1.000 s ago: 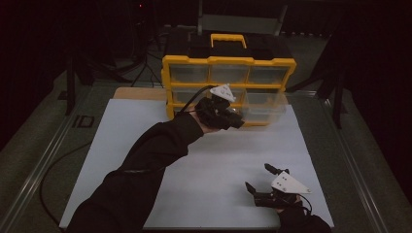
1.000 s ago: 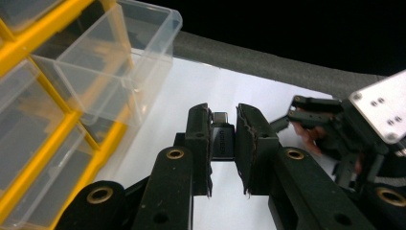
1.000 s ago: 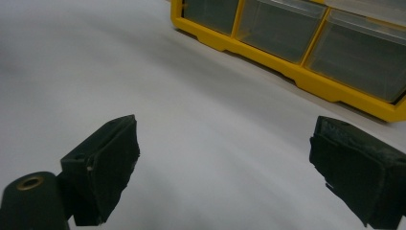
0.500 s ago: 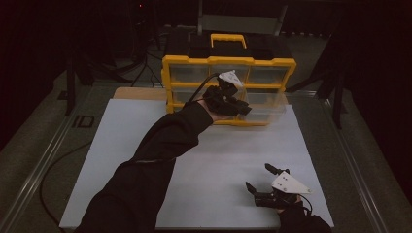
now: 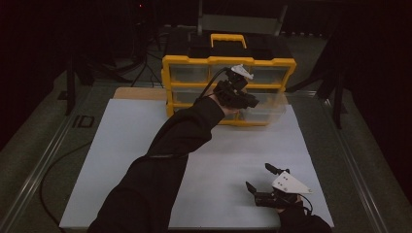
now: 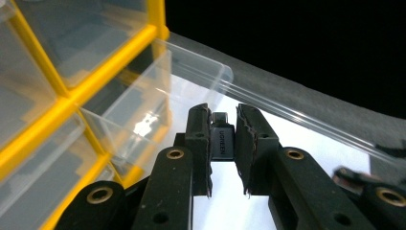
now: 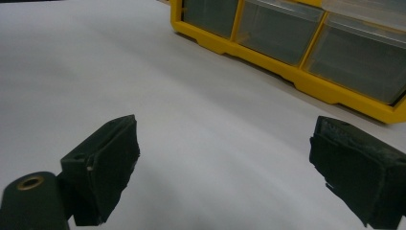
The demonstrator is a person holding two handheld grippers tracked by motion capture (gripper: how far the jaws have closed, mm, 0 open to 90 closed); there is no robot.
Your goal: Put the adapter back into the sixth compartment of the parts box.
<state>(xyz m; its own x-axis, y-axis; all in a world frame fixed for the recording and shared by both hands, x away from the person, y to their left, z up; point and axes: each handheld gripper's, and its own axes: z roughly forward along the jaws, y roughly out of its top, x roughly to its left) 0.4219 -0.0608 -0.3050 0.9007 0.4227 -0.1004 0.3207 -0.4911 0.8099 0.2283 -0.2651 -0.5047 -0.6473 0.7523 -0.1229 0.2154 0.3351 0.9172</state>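
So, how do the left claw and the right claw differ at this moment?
The left claw is shut on a small black adapter; the right claw is open and holds nothing. The left is raised at the yellow drawer organizer; the right sits low over the white table sheet. Both have black jaws.

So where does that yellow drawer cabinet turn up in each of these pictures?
High view: the yellow cabinet stands at top centre, behind the left tool.
Left gripper view: its frame runs down the left side.
Right gripper view: its bottom row crosses the upper right.
Shared landmark: the white tabletop.
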